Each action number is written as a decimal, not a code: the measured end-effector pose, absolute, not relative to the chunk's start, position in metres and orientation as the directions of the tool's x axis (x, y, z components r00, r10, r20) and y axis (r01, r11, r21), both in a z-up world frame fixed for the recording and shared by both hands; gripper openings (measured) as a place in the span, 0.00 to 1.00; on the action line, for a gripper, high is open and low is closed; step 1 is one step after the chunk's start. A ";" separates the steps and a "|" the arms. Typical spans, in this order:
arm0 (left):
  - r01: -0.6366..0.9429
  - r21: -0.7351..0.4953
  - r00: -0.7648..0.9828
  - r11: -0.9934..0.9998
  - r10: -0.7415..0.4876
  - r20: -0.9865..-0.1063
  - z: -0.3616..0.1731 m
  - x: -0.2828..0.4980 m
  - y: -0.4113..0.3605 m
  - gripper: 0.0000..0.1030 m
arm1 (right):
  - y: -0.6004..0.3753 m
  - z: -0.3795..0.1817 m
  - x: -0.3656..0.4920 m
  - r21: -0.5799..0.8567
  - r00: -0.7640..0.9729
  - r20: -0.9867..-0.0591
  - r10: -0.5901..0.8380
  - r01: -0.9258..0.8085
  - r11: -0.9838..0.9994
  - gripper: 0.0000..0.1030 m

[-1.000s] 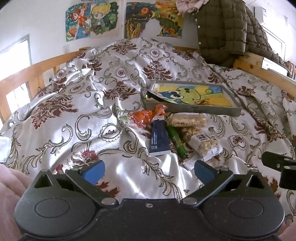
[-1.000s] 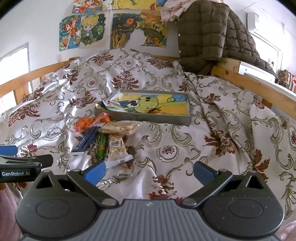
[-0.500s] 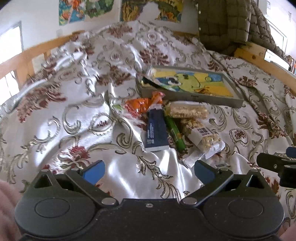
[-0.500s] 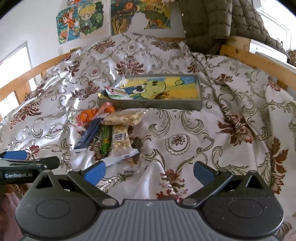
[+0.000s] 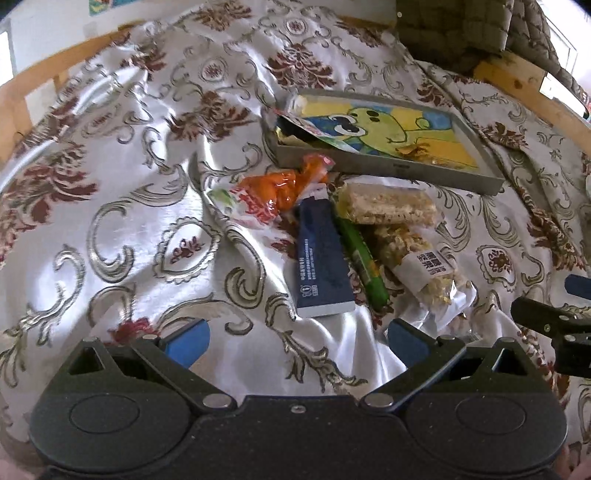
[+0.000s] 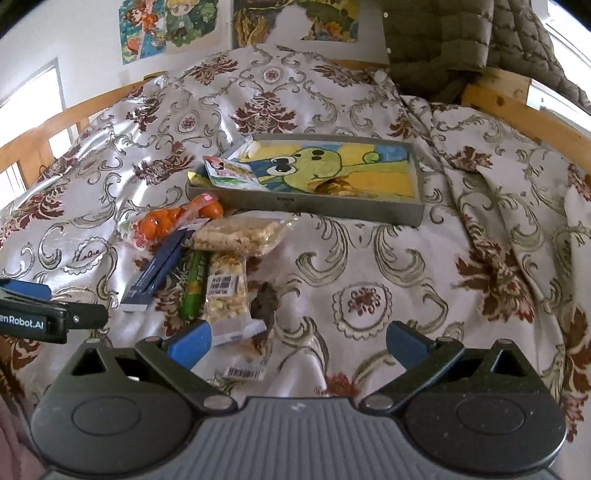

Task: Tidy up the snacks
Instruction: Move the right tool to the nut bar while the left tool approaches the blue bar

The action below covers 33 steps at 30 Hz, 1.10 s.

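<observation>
A pile of snacks lies on the patterned bedspread: an orange packet [image 5: 279,188], a navy blue bar [image 5: 321,258], a green stick [image 5: 362,254], a clear puffed-grain packet [image 5: 388,205] and a labelled grain bar [image 5: 421,262]. Behind them sits a grey tray [image 5: 391,168] with a cartoon lining; one snack packet [image 6: 231,172] rests in its left corner. My left gripper [image 5: 297,338] hangs open just short of the blue bar, holding nothing. My right gripper [image 6: 295,341] is open and empty, its left finger beside the grain bar [image 6: 225,291].
A wooden bed rail [image 6: 517,99] runs along the back with a quilted olive jacket [image 6: 461,40] draped over it. Posters [image 6: 170,26] hang on the wall. The bedspread to the right of the snacks [image 6: 424,280] is bare cloth with folds.
Both grippers have moved forward and tilted down toward the snack pile, which now looks larger and nearer. Both stayed open. No snack has shifted.
</observation>
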<state>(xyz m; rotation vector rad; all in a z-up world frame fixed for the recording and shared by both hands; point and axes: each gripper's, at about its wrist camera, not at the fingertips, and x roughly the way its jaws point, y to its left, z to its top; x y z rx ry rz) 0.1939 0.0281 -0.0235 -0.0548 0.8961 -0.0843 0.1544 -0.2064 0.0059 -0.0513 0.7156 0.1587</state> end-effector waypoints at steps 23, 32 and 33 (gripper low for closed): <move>0.119 -0.010 0.603 0.993 -0.080 -0.794 -0.049 0.266 0.041 0.99 | -0.177 -0.018 0.200 -0.075 0.768 -0.594 0.239 -0.348 0.934 1.00; 0.193 0.036 0.616 0.980 -0.093 -0.782 -0.058 0.280 0.025 0.99 | -0.166 -0.037 0.221 -0.057 0.726 -0.634 0.267 -0.388 0.920 0.92; 0.206 0.029 0.618 0.978 -0.107 -0.779 -0.058 0.281 0.025 0.99 | -0.165 -0.038 0.222 -0.053 0.727 -0.631 0.271 -0.390 0.919 0.89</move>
